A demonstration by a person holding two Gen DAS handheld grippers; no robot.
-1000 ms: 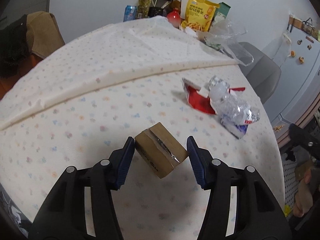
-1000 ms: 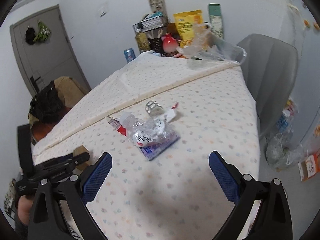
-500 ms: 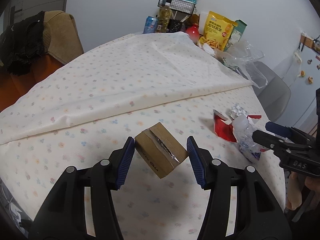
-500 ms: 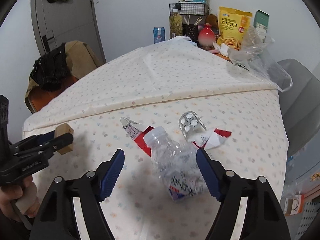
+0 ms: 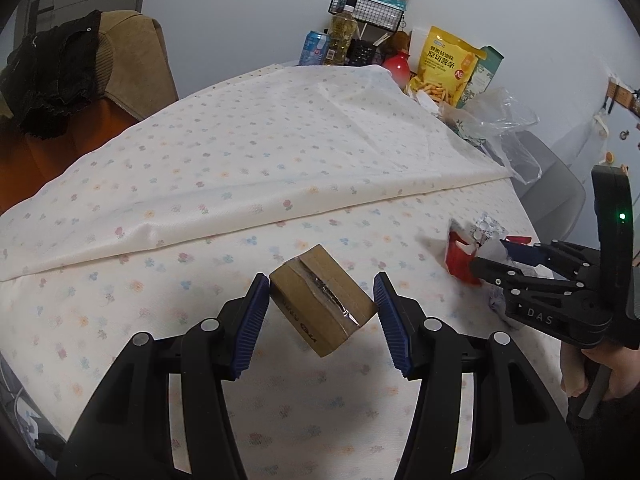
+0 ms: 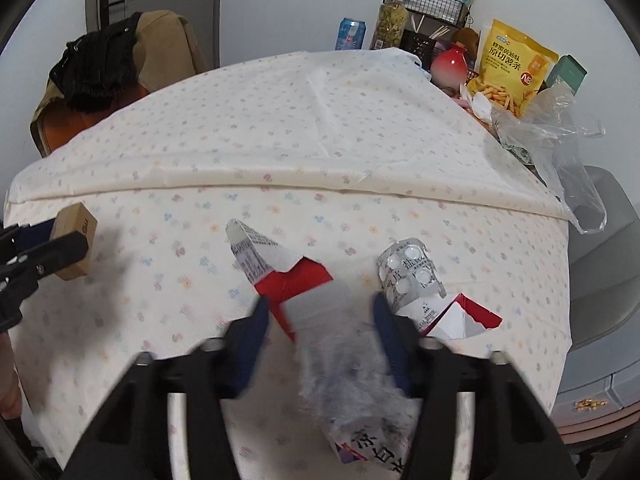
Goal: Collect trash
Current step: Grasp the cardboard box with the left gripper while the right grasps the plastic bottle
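My left gripper [image 5: 318, 312] is shut on a small brown cardboard box [image 5: 322, 304] and holds it tilted above the tablecloth; the box also shows at the left of the right wrist view [image 6: 76, 242]. My right gripper [image 6: 320, 320] is around a crushed clear plastic bottle [image 6: 348, 380], its blurred jaws standing on either side of the bottle's neck. A torn red and white carton [image 6: 280, 276] and a silver pill blister [image 6: 408, 272] lie just beyond it. The right gripper also shows in the left wrist view [image 5: 500, 264].
The floral tablecloth [image 5: 248, 152] has a folded ridge across the middle. At the far end stand a yellow snack bag [image 6: 512, 68], a red vase [image 6: 450, 66], a can [image 6: 351, 34], a wire basket and a clear plastic bag [image 6: 560, 128]. Chairs stand left and right.
My right gripper has dropped toward the table and narrowed around the crushed bottle. My left gripper still holds the box and has shifted its view slightly.
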